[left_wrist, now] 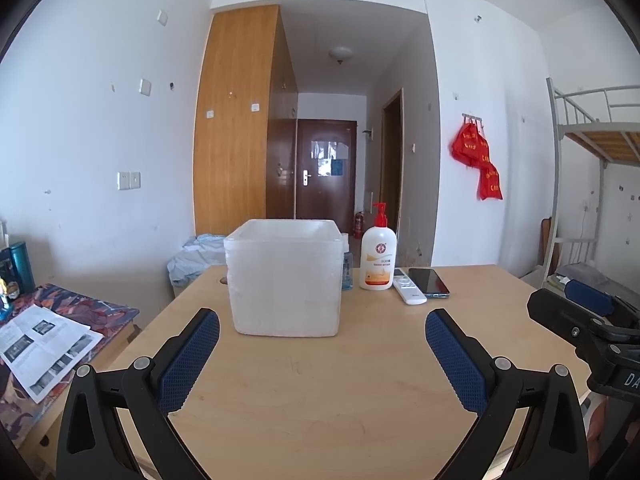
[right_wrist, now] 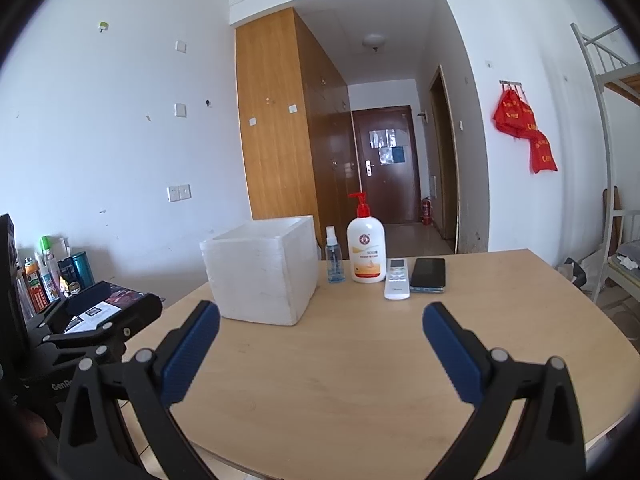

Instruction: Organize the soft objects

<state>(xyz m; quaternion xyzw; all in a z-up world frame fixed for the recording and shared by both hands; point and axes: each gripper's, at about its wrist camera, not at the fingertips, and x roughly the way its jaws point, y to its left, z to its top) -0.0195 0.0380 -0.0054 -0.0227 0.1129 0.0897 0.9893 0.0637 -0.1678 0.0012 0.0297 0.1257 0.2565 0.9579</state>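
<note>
2 hand-held grippers hover over the near edge of the tabletop, both with jaws spread wide and nothing between them. The left hand-held gripper faces the white foam box almost squarely; the box fills the centre of the left wrist view, just beyond the fingertips. The right hand-held gripper sees the same box up and to the left of centre, so the left one is judged nearer and better lined up. The box stands upright with its mouth open to the top and looks roughly cubic, with no clear long axis. No soft object shows on the tabletop, and the box's inside is hidden. Lower right of the box sit a lotion bottle, a remote and a phone.
</note>
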